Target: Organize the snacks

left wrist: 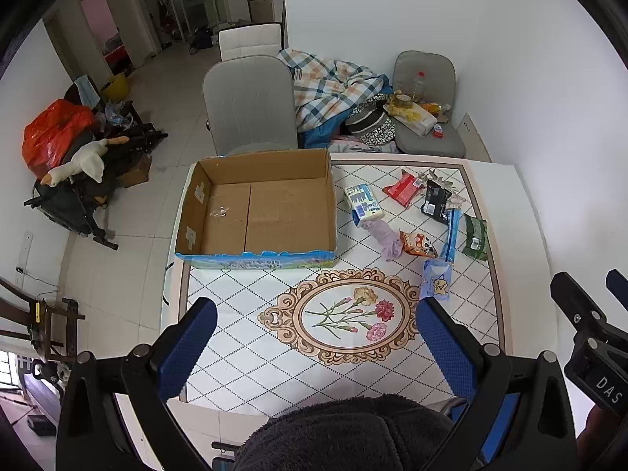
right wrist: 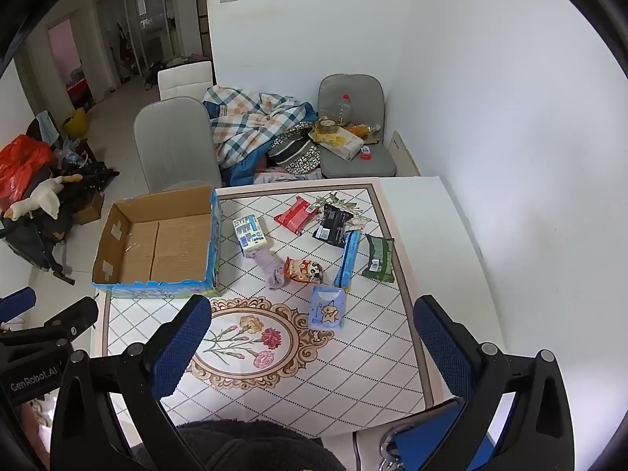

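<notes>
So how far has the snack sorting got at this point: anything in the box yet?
Nothing looks done: the cardboard box is empty. Nothing is in hand either; the left gripper and right gripper are both open above the table. All of it is left: the red packet, black packet, green packet, orange packet, blue pouch and the rest lie beside the box.

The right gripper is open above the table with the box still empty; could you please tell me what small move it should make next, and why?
Probably lower the right gripper toward the light blue packet, the snack nearest it. Its jaws hold nothing, and the cardboard box has no snacks inside.
</notes>
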{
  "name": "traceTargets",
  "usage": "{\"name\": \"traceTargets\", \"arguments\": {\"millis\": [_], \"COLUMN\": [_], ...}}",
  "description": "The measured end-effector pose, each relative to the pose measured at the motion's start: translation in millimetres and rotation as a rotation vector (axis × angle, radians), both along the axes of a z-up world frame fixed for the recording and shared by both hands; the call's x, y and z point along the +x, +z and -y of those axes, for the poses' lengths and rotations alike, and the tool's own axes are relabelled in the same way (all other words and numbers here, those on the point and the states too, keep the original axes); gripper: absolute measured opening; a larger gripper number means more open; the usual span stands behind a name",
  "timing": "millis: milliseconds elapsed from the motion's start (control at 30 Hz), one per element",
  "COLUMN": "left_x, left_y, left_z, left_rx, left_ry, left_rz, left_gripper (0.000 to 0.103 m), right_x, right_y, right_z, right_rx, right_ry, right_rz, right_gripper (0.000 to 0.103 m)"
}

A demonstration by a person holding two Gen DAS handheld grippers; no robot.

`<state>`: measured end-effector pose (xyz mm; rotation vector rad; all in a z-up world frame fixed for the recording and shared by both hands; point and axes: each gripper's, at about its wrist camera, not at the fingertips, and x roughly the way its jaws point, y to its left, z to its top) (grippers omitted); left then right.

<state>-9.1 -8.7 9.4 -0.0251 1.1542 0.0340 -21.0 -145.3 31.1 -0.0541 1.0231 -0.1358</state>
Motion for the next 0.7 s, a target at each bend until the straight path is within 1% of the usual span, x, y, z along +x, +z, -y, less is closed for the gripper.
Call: {"name": "traceTargets", "arguments": {"millis": [67,700], "left_x": [0.0,-1.6], "left_y": [2.0,3.7], "left_z": [-0.1,-2.7], "left_rx": [0.002,0.004], "left_ry": [-0.001,0.005], "left_rz": [0.004,0.025], "left_gripper": [0.103,0.103], "right_x": [-2.3,-3.2], "right_y": [4.5,-0.6], "right_z": [-1.7,2.8], "right_rx": [-0.001,0.0], "right_ry": [0.0,-0.01], "right_rz": [0.001,0.006], "right_gripper": [0.103,0.103]}}
